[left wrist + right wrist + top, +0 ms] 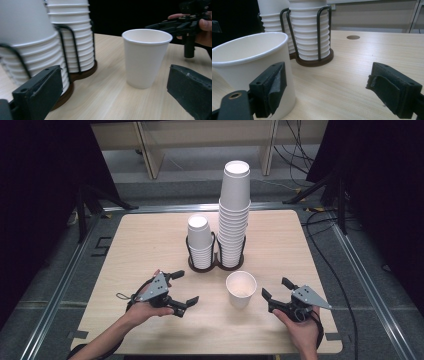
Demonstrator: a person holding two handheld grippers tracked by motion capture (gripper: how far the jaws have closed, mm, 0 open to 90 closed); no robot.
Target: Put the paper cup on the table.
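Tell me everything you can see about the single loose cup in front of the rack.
The single cup is a plain white paper cup with a rolled rim, tapering to a narrower base. It stands upright, mouth up, and looks empty, on the pale wood table. It sits just in front of the dark wire cup rack, apart from it. It is between the left gripper and the right gripper; both have open jaws and neither clamps it.
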